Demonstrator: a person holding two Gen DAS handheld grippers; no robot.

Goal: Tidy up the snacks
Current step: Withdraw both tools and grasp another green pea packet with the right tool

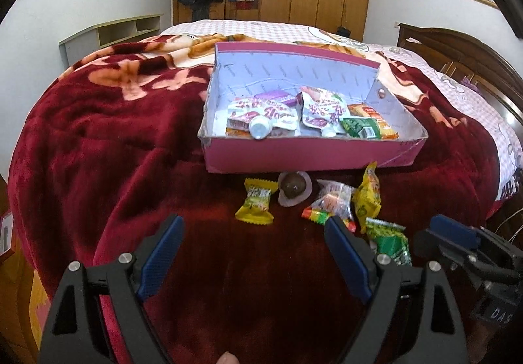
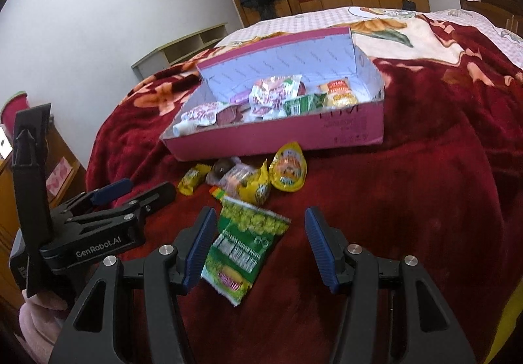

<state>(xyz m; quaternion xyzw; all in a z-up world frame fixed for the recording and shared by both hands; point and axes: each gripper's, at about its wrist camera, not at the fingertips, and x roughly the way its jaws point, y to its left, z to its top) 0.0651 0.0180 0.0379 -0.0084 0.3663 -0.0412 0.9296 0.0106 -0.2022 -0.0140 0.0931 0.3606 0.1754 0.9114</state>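
Claws spread over loose snacks on a red blanket, box beyond.

Right gripper (image 2: 260, 246) hangs with its jaws apart astride the green snack packet (image 2: 244, 246), its pads clear of the wrapper; left gripper (image 1: 253, 254), beside it, gapes wide over bare dark red blanket (image 1: 108, 148). Just ahead lie a yellow candy packet (image 1: 255, 202), a brown round sweet in clear wrap (image 1: 293, 189) and a yellow lidded cup (image 2: 288, 170). Farther ahead sits the pink cardboard box (image 1: 304, 156), holding spouted pouches (image 1: 261, 117) and more packets.
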